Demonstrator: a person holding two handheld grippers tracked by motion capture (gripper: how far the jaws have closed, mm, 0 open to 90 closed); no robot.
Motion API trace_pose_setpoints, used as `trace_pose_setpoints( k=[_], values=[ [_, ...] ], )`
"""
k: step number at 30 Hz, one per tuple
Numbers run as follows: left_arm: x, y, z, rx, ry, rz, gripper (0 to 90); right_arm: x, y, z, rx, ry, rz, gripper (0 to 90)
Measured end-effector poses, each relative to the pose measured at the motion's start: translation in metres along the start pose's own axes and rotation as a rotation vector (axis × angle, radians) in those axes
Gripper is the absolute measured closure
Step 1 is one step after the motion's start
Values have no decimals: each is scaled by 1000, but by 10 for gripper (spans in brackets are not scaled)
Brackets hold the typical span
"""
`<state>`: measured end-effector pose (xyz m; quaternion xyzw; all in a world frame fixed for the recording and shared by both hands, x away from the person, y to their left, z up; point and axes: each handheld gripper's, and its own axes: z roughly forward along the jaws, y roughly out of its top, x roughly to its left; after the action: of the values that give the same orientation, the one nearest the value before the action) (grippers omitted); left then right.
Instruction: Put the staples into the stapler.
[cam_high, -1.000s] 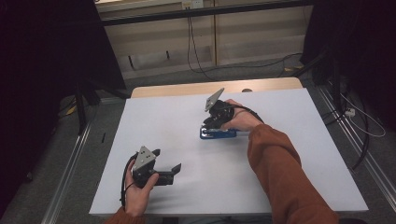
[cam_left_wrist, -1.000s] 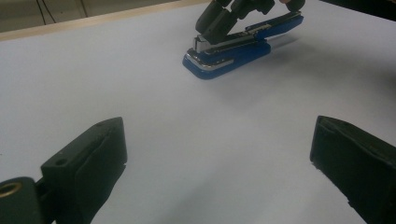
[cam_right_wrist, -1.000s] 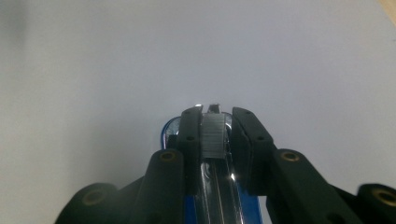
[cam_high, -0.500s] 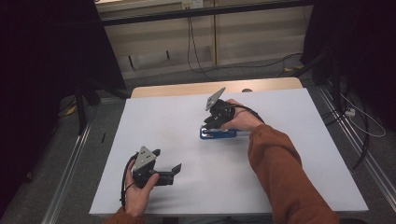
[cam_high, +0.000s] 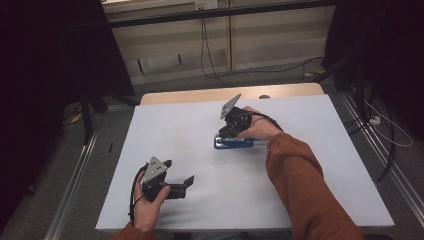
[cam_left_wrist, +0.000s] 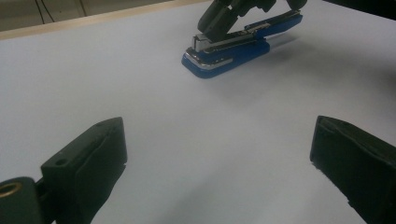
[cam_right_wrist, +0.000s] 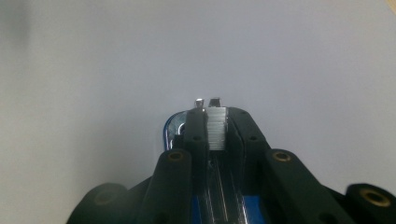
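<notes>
A blue stapler (cam_high: 235, 144) with a chrome nose lies near the middle of the white table (cam_high: 190, 130); its blue top arm is lifted (cam_left_wrist: 275, 21). My right gripper (cam_high: 225, 134) points down onto its front. Its jaws have just been closing, and they are pressed on the stapler's metal staple channel (cam_right_wrist: 216, 128) from both sides. The blue nose (cam_right_wrist: 173, 127) peeks out to the left of the jaws. My left gripper (cam_high: 178, 171) rests at the near left, wide open with nothing between its fingers (cam_left_wrist: 88, 158), pointing toward the stapler (cam_left_wrist: 224, 53).
A bare wooden strip (cam_high: 200, 95) runs along the table's far edge. Metal rails (cam_high: 75, 170) flank the table on both sides, and cables (cam_high: 380, 125) trail on the floor at the right. A dark curtain (cam_high: 45, 75) hangs at the left.
</notes>
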<state>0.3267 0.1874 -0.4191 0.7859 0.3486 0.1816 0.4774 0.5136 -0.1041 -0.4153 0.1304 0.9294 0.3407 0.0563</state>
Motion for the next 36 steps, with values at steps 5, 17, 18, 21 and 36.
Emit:
trace_pose_setpoints(
  k=[5, 17, 18, 21, 36],
  values=[
    [0, 0, 0, -1, -2, 0, 40, 0, -1, -2, 4, 3, -6, 791],
    [0, 0, 1, 0, -2, -3, 40, -1, -2, -9, -12, 18, -41, 792],
    [0, 0, 1, -2, -2, -5, 40, -1, -2, -9, -9, 20, -46, 792],
    [0, 0, 1, -1, -2, -4, 40, -2, -3, -9, -8, 23, -56, 792],
    [0, 0, 0, 0, -4, -3, 40, -2, -3, -4, -9, 30, -65, 792]
  ],
)
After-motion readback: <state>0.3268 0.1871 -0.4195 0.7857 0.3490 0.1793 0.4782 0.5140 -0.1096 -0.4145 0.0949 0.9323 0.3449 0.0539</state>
